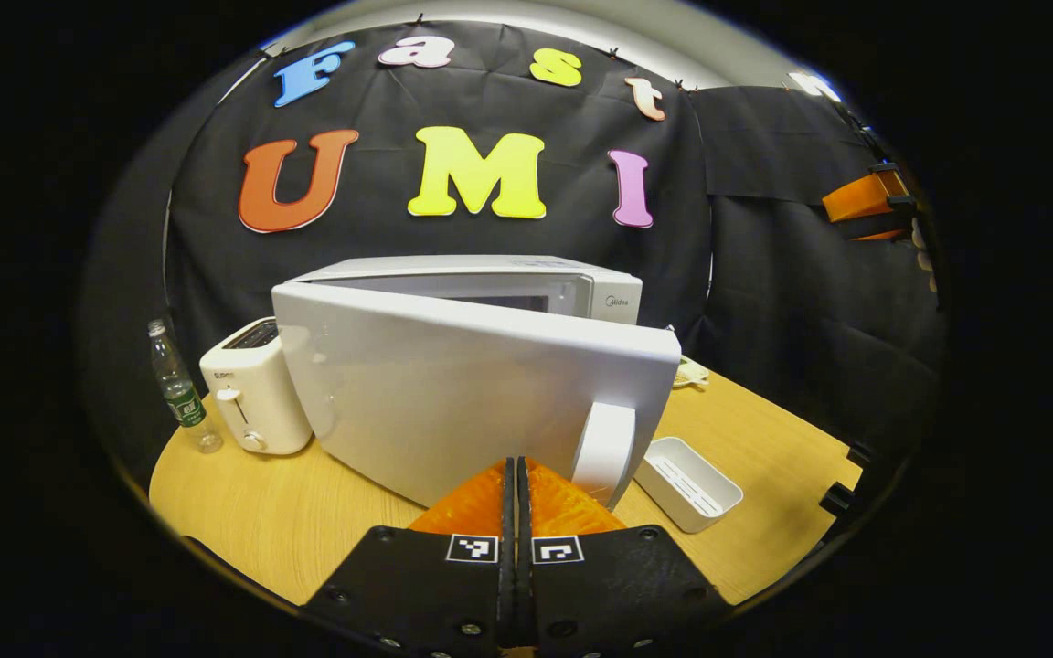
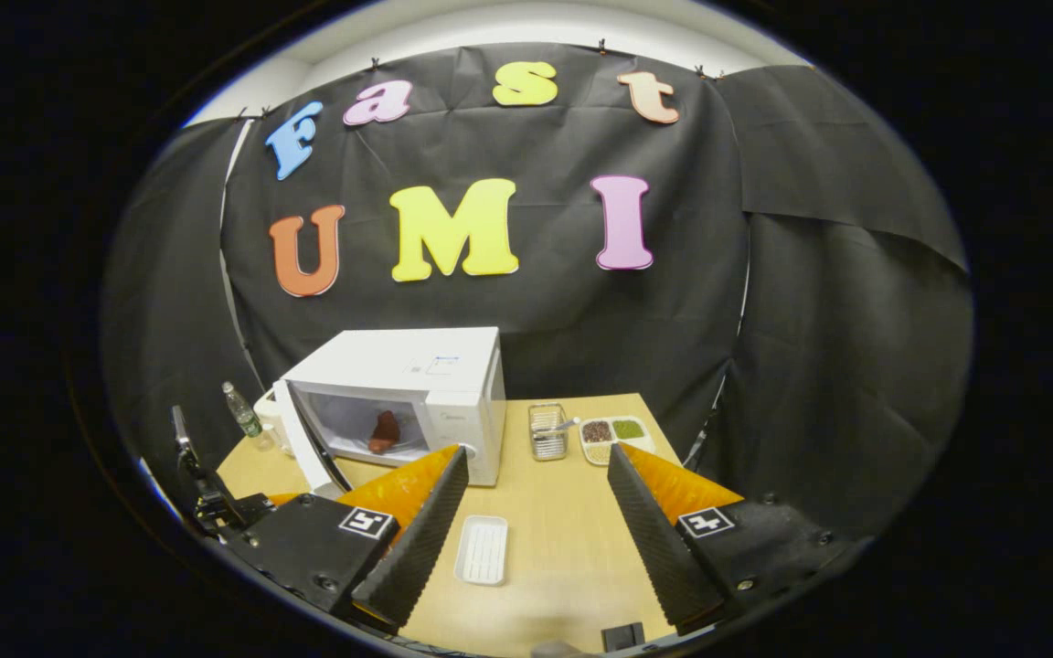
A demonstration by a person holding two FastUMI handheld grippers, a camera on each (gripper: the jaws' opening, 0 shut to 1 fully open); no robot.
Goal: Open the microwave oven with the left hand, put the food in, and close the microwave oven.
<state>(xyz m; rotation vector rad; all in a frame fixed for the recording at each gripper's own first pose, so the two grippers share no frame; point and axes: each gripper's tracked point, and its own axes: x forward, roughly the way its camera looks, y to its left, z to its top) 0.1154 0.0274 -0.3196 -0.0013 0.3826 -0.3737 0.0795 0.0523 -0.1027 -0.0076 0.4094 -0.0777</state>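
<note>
The white microwave (image 1: pixel 526 279) stands on the wooden table with its door (image 1: pixel 453 393) swung partly open toward me. My left gripper (image 1: pixel 517 464) is shut with nothing between its fingers, its tips against the door's outer face just left of the white handle (image 1: pixel 604 452). In the right gripper view the microwave (image 2: pixel 440 370) shows a reddish-brown piece of food (image 2: pixel 383 431) inside its cavity, the door (image 2: pixel 305 448) angled outward. My right gripper (image 2: pixel 536 452) is held open and empty above the table, well back from the oven.
A white toaster (image 1: pixel 252 384) and a plastic bottle (image 1: pixel 179 388) stand left of the microwave. An empty white tray (image 2: pixel 483 548) lies on the table in front. A metal basket (image 2: pixel 547 429) and a divided dish (image 2: pixel 613 437) sit to the oven's right.
</note>
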